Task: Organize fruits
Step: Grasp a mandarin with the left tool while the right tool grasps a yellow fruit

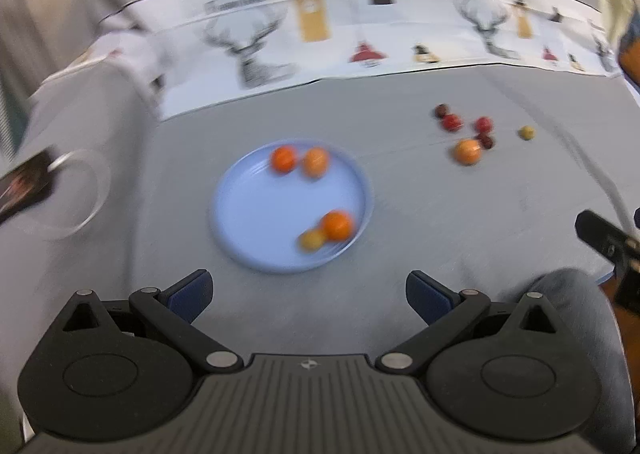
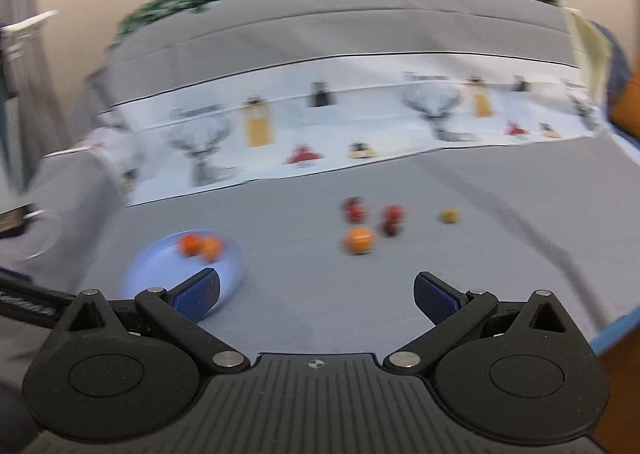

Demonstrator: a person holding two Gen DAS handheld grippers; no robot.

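Observation:
A light blue plate (image 1: pixel 256 221) lies on the grey cloth and holds three orange fruits (image 1: pixel 338 225) and a small yellow one (image 1: pixel 312 240). To its right on the cloth lie an orange fruit (image 1: pixel 467 151), several small red fruits (image 1: pixel 452 121) and a small yellow-green fruit (image 1: pixel 527 132). My left gripper (image 1: pixel 308 294) is open and empty, just short of the plate. My right gripper (image 2: pixel 316 294) is open and empty; the plate (image 2: pixel 160 266) is at its left finger, and the loose orange (image 2: pixel 359 240), red fruits (image 2: pixel 394 213) and yellow-green fruit (image 2: pixel 450 216) lie ahead. Both views are blurred.
A white printed runner (image 1: pixel 360 29) with deer and bottle pictures crosses the table behind the fruits. A clear glass dish (image 1: pixel 76 193) and a dark card (image 1: pixel 24 185) sit at the left. The table's right edge (image 2: pixel 616 330) is close. The other gripper's black part (image 1: pixel 612 246) shows at right.

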